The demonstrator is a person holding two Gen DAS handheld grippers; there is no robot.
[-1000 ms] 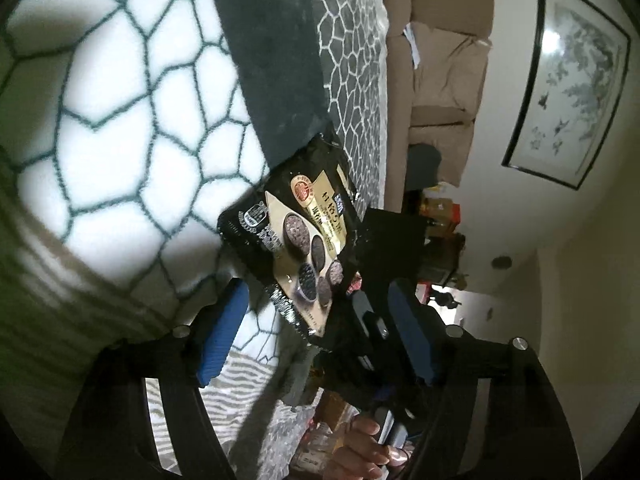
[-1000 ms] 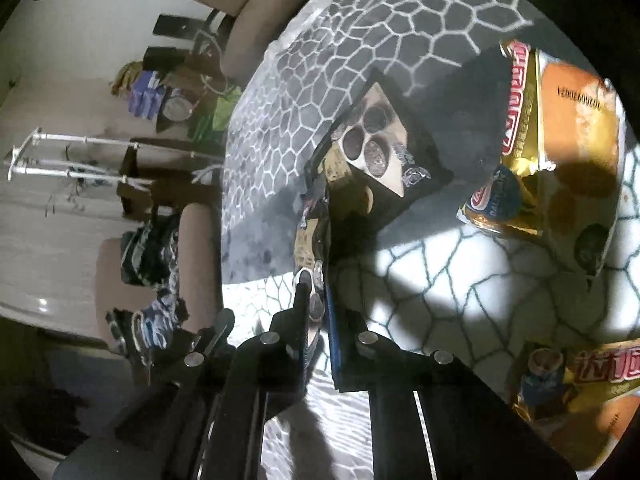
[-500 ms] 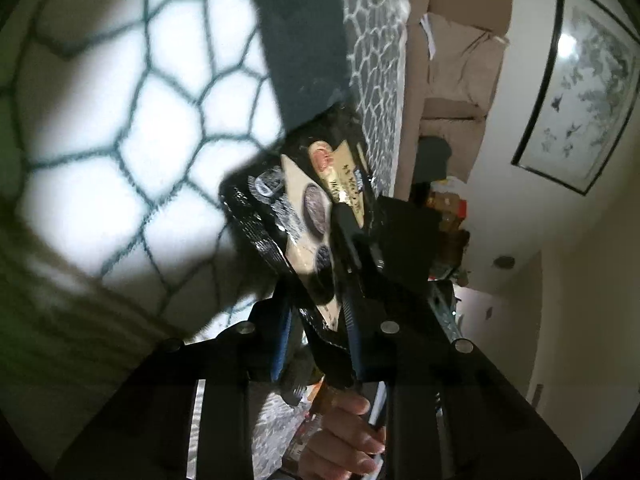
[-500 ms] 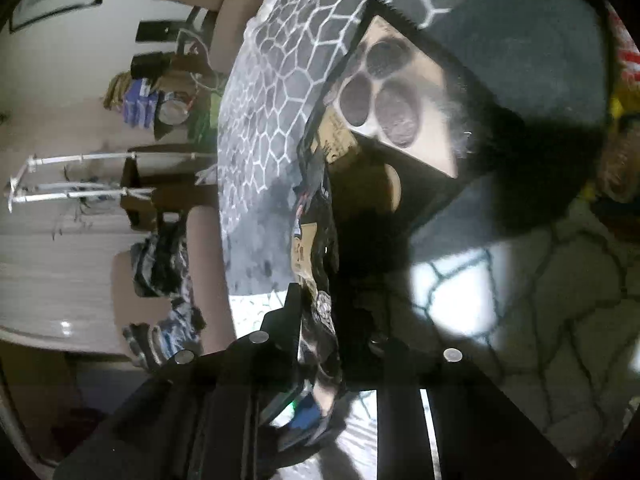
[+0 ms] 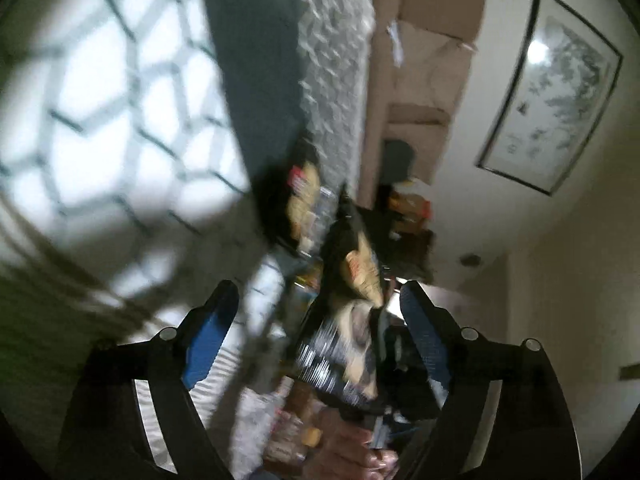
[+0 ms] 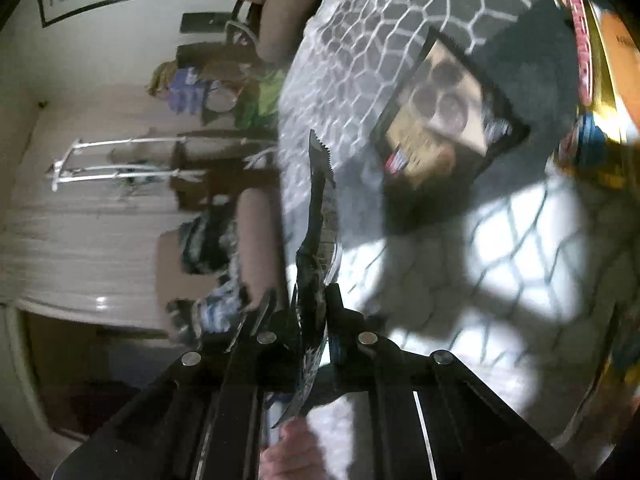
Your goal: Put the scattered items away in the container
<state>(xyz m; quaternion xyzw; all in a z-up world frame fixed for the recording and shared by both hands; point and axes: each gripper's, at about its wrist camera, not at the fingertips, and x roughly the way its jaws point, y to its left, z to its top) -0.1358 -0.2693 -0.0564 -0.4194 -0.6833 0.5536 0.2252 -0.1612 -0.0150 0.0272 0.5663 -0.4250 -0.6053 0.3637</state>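
Note:
My right gripper [image 6: 306,300] is shut on a black cookie packet [image 6: 320,216], seen edge-on and standing up from its jaws. The same packet [image 5: 352,320] hangs blurred between the blue pads [image 5: 212,332] of my left gripper [image 5: 318,300]. That gripper's jaws are opening and its pads stand clear of the packet. A second black cookie packet [image 6: 444,108] lies flat on the patterned rug [image 6: 520,248] ahead; in the left wrist view it is a blur [image 5: 304,204]. A hand [image 5: 352,448] shows at the bottom. I cannot make out a container.
An orange and gold snack bag [image 6: 592,92] lies on the rug at the right, another bag [image 6: 624,360] at the lower right edge. A beige sofa [image 5: 424,92] and a framed picture [image 5: 552,92] stand beyond. An armchair with clothes [image 6: 212,240] is at the left.
The left gripper closed on a cookie packet half a second ago and has now spread apart again. The right gripper dipped close to the rug, then drew back, still gripping its packet.

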